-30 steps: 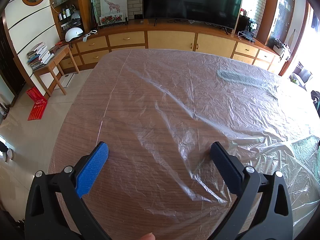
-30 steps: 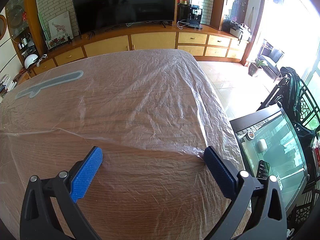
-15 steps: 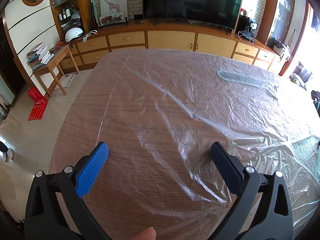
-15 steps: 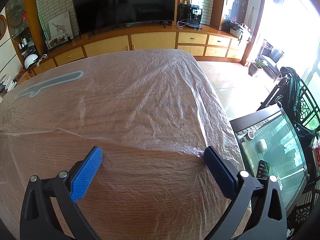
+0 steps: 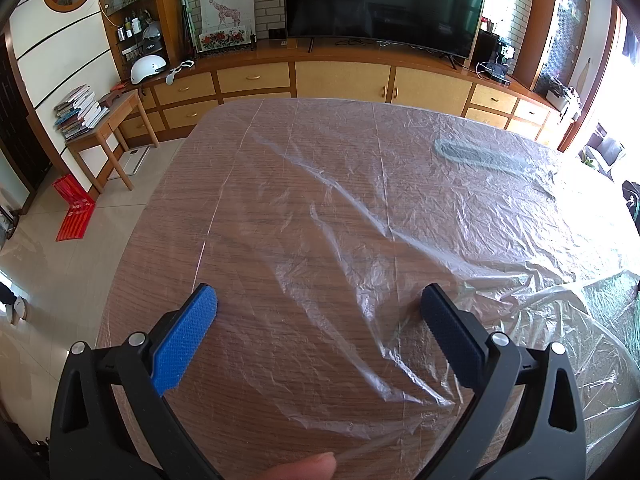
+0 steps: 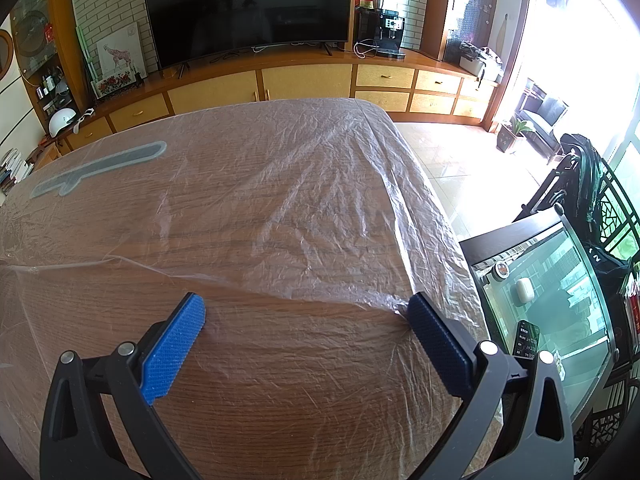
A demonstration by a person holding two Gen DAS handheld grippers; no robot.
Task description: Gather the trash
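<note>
A thin clear plastic sheet (image 5: 400, 208) lies crinkled over a wooden table (image 5: 256, 352); it also shows in the right wrist view (image 6: 304, 200). A grey-blue printed strip (image 5: 476, 156) marks the sheet at the far side, and shows in the right wrist view (image 6: 100, 168). My left gripper (image 5: 318, 300) is open and empty just above the sheet near the table's near left part. My right gripper (image 6: 306, 310) is open and empty over the sheet near the table's right edge. A fold of the sheet (image 6: 248, 284) runs just ahead of its fingers.
A TV (image 5: 384, 0) stands on a long wooden cabinet (image 5: 340, 76) beyond the table. A small side table with books (image 5: 100, 120) and a red bag (image 5: 72, 208) are at the left. A glass tank (image 6: 548, 300) stands close to the table's right edge.
Both grippers stay still and open. A fingertip at the bottom of the left wrist view has come up a little further into view.
</note>
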